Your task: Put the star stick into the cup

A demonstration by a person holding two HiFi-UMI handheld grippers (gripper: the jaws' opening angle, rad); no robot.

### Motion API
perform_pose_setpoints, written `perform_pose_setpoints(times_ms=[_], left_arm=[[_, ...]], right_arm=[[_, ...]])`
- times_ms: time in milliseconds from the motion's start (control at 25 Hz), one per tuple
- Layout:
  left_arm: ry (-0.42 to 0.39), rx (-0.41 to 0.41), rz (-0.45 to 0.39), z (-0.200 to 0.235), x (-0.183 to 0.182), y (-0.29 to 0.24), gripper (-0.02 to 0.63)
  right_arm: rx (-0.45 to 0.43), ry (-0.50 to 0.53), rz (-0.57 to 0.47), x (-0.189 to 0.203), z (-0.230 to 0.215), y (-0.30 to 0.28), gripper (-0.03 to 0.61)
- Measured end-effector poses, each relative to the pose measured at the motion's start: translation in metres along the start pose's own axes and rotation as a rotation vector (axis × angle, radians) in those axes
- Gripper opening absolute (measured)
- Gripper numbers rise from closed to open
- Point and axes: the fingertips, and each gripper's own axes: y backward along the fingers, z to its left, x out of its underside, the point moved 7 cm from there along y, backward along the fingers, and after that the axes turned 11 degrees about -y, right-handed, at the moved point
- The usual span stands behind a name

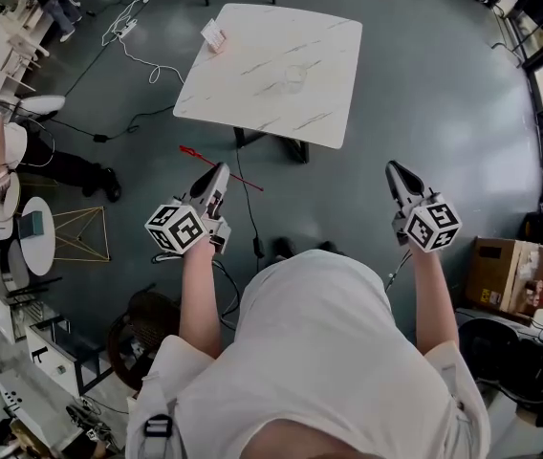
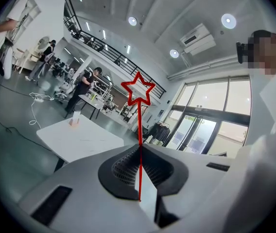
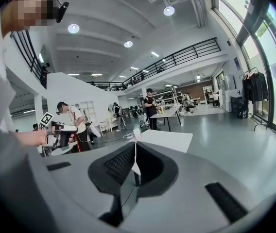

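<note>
Both pairs of jaws are together: left gripper (image 1: 217,172) clamps the star stick (image 1: 249,185), right gripper (image 1: 393,169) holds nothing; cup (image 1: 293,77) stands near the middle of the table (image 1: 243,41).

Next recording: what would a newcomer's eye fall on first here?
The red star stick stands out first, clamped in the left gripper with its star above the jaws. Ahead is a white table with a clear cup near its middle. The right gripper, held out beside the left one, is shut and empty.
</note>
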Motion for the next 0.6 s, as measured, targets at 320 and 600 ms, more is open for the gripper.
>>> perform_pose_setpoints(times_ms=[320,600], left_arm=[[0.005,0.002,0.017,0.030,-0.002,0.009,0.018],[0.018,-0.004,0.025,0.048,-0.002,0.011,0.018]], right_arm=[[0.057,0.005,0.016,0.006,0.013,-0.018,0.026],[0.081,-0.006,0.055,0.014,0.014,-0.028,0.026]])
